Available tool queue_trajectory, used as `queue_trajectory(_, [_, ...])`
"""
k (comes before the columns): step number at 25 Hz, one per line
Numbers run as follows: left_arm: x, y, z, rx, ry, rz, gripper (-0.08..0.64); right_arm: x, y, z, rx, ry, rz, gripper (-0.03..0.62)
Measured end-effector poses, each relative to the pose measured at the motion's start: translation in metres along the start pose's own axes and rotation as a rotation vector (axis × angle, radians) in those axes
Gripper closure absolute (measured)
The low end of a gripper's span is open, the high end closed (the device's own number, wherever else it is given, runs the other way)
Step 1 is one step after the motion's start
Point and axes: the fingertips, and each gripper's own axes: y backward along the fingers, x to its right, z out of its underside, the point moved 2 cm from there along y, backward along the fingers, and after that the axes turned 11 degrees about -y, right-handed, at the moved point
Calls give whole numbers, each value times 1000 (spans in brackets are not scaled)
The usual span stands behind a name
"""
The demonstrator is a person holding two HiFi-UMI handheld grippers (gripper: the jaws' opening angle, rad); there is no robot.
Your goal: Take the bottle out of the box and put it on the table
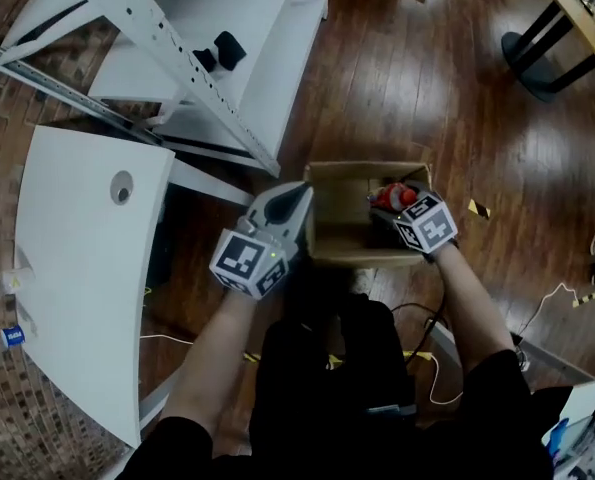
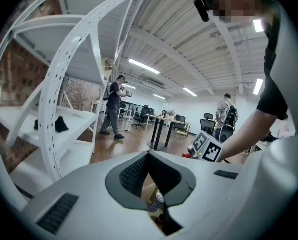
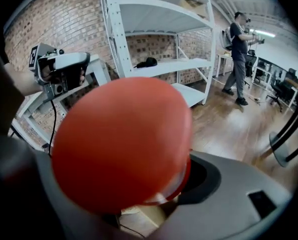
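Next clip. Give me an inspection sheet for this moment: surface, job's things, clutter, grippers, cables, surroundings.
Surface: white table at the left, nothing on the part shown.
Job's things: cardboard box open on the wooden floor; red bottle held over the box's right end.
Clutter: two small bottles beside the table's left edge; black object on the shelving.
Grippers: left gripper by the box's left wall, jaws together, nothing held; right gripper closed on the red bottle.
Cables: white cable on the floor beside the person; another at the right.
Surroundings: white shelving, brick wall, a standing person, desks and chairs behind.
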Motion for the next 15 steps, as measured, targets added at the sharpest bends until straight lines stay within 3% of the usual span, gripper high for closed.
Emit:
queue_trajectory(2, [6, 5, -41, -19, -52, 0, 558, -3, 44, -19, -12, -7, 26, 253])
queue_trajectory(4, [9, 17, -84, -31, -55, -13, 558, -17, 92, -38, -19, -23, 43, 253])
queue_trajectory(6, [12, 36, -126, -38, -36, -33, 558, -45, 146, -61, -14, -33, 44, 253])
queue_trajectory(9, [19, 76, -184, -54, -70, -79, 558, -93, 216, -86, 7, -31, 37, 253])
queue_trajectory(15, [27, 135, -292, 86, -149, -151, 558, -171, 292, -164, 110, 75, -13, 253])
